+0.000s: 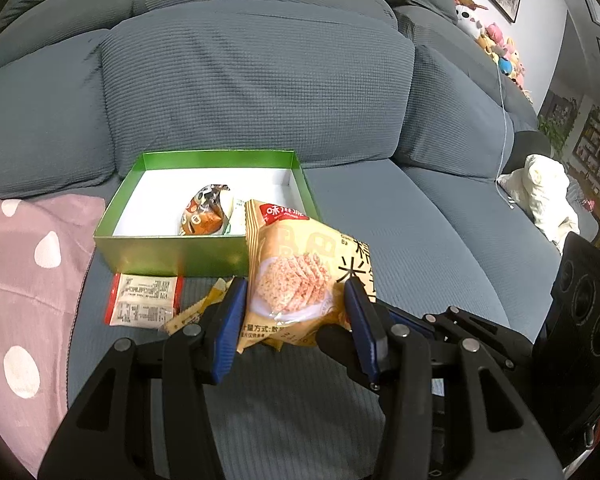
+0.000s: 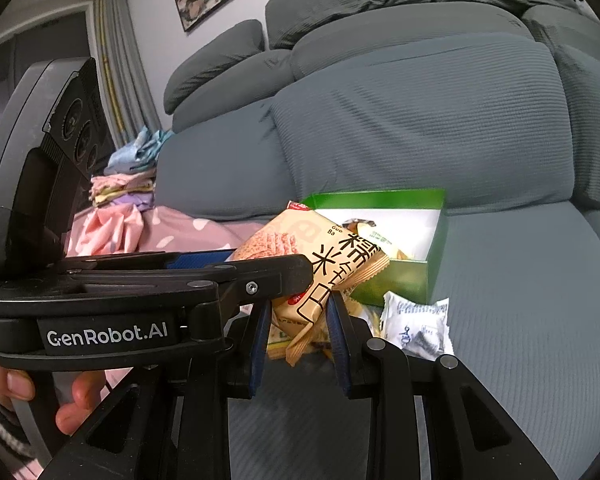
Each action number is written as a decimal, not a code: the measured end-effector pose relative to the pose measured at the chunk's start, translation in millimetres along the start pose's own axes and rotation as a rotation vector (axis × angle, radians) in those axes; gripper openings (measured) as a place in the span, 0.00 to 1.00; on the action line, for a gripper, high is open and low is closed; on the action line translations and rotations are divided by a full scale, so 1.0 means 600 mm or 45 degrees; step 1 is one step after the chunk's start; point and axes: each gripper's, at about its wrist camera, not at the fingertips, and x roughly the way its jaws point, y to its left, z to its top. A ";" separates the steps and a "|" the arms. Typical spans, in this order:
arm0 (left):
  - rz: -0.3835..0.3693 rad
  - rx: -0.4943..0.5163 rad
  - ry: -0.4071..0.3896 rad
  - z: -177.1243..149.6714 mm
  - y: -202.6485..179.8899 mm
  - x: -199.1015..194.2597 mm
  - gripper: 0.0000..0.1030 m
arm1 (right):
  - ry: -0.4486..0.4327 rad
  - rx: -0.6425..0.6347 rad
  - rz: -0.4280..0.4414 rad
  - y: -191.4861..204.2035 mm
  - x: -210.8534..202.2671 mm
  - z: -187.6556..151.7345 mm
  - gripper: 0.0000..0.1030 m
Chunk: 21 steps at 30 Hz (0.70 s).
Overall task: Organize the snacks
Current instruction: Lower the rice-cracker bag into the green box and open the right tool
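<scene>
On a gray sofa [image 1: 380, 208], both grippers clamped the same orange rice-cracker bag [image 1: 300, 272]. The left gripper [image 1: 296, 308] pinched it w/ blue pads on either side, jaws partway closed on the pack. The right gripper [image 2: 298, 328] held the bag's lower end, jaws narrow. The bag hung in the air just in front of a green box [image 1: 172, 256], its top corner overlapping the box's front-right rim. Inside the box lay a brown-and-orange snack pack [image 1: 204, 212]. Just in front of the box, on the seat, sat a red-edged white packet [image 1: 144, 300] and a yellow wrapper [image 1: 196, 312]. A silver-white packet [image 2: 418, 324] lay near the box's right corner. A pink dotted blanket [image 1: 24, 280] spread left of the box.
</scene>
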 end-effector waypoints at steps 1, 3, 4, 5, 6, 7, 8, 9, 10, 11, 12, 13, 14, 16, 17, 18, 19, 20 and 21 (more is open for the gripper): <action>0.000 0.004 0.002 0.004 0.000 0.005 0.47 | -0.002 0.002 0.000 -0.002 0.002 0.001 0.29; -0.002 0.006 0.005 0.008 0.003 0.011 0.47 | -0.003 0.011 0.002 -0.006 0.006 0.002 0.29; -0.003 0.004 0.007 0.011 0.005 0.015 0.47 | -0.003 0.016 0.002 -0.007 0.008 0.002 0.29; -0.005 -0.002 0.013 0.014 0.008 0.021 0.47 | -0.002 0.023 0.002 -0.009 0.012 0.003 0.29; -0.006 -0.005 0.017 0.015 0.010 0.025 0.47 | -0.001 0.026 0.002 -0.011 0.015 0.004 0.29; -0.006 -0.011 0.024 0.018 0.013 0.031 0.47 | 0.002 0.031 0.002 -0.014 0.020 0.004 0.29; -0.004 -0.012 0.030 0.022 0.015 0.037 0.47 | 0.005 0.037 0.002 -0.018 0.026 0.006 0.29; -0.001 -0.011 0.031 0.023 0.015 0.039 0.47 | 0.008 0.044 0.005 -0.021 0.031 0.007 0.29; 0.003 -0.011 0.031 0.026 0.016 0.043 0.47 | 0.011 0.050 0.009 -0.024 0.037 0.009 0.29; 0.006 -0.010 0.031 0.030 0.017 0.048 0.47 | 0.013 0.054 0.012 -0.028 0.042 0.012 0.29; 0.008 -0.010 0.031 0.034 0.019 0.051 0.47 | 0.015 0.055 0.013 -0.030 0.047 0.014 0.29; 0.009 -0.010 0.030 0.037 0.021 0.054 0.47 | 0.016 0.053 0.013 -0.033 0.052 0.017 0.29; 0.010 -0.010 0.028 0.043 0.023 0.058 0.47 | 0.018 0.050 0.012 -0.035 0.057 0.021 0.29; 0.008 -0.010 0.025 0.054 0.028 0.066 0.47 | 0.017 0.045 0.011 -0.039 0.065 0.028 0.29; 0.008 -0.009 0.022 0.061 0.030 0.070 0.47 | 0.015 0.042 0.010 -0.042 0.070 0.033 0.29; 0.009 -0.007 0.019 0.066 0.032 0.073 0.47 | 0.012 0.042 0.009 -0.044 0.075 0.038 0.29; 0.010 -0.004 0.014 0.073 0.033 0.078 0.47 | 0.008 0.043 0.008 -0.048 0.081 0.043 0.29; 0.012 -0.002 0.010 0.076 0.035 0.081 0.47 | 0.005 0.044 0.008 -0.051 0.084 0.046 0.29; 0.014 0.001 0.005 0.082 0.036 0.084 0.47 | 0.002 0.045 0.007 -0.054 0.089 0.051 0.29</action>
